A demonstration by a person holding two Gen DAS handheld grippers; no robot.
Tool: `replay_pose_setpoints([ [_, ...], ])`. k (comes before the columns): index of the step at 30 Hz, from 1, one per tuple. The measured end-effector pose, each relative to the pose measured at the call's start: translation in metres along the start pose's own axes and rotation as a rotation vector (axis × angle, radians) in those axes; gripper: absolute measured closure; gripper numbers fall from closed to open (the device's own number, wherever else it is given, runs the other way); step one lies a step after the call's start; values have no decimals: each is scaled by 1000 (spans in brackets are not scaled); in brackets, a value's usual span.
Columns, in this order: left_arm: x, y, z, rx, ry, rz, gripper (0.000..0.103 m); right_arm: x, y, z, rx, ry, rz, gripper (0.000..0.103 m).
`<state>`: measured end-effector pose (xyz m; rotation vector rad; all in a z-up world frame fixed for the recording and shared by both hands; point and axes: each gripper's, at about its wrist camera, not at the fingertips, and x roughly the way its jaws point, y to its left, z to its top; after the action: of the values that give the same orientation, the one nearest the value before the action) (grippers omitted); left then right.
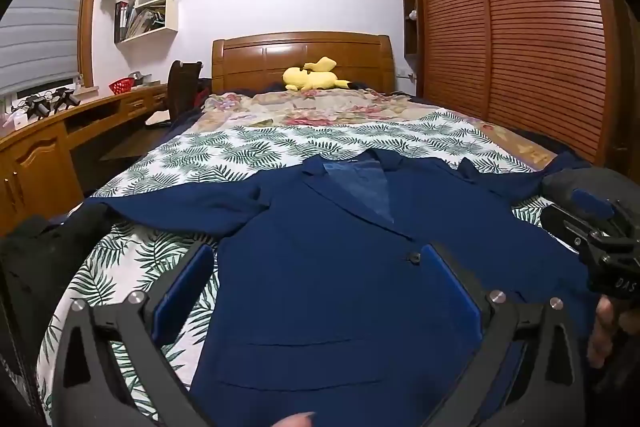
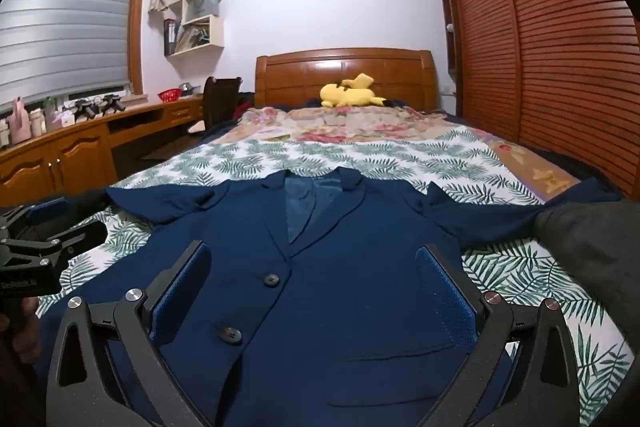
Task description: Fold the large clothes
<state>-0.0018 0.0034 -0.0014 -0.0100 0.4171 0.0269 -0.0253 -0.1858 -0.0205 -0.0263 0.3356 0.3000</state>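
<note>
A navy blue blazer [image 1: 320,247] lies flat and face up on the bed, collar toward the headboard, sleeves spread to both sides. It also shows in the right wrist view [image 2: 340,275] with two black buttons. My left gripper [image 1: 316,255] is open above the jacket's left front half, holding nothing. My right gripper [image 2: 312,255] is open above the jacket's right front half, holding nothing. The right gripper's body shows at the right edge of the left wrist view [image 1: 600,239]. The left gripper's body shows at the left edge of the right wrist view [image 2: 36,243].
The bed has a leaf-print sheet [image 1: 224,151] and a floral blanket [image 2: 340,123] farther back. A yellow plush toy [image 1: 314,77] lies by the wooden headboard [image 2: 344,67]. A wooden desk [image 1: 48,131] runs along the left. A slatted wardrobe [image 2: 540,47] stands on the right.
</note>
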Motion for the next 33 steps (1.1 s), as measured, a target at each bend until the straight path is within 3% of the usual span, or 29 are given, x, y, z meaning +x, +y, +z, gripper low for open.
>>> replay_pose_setpoints([
  [33,-4,-2,5,3,-13,6,0,1,1,-1,8,-2,4,0],
])
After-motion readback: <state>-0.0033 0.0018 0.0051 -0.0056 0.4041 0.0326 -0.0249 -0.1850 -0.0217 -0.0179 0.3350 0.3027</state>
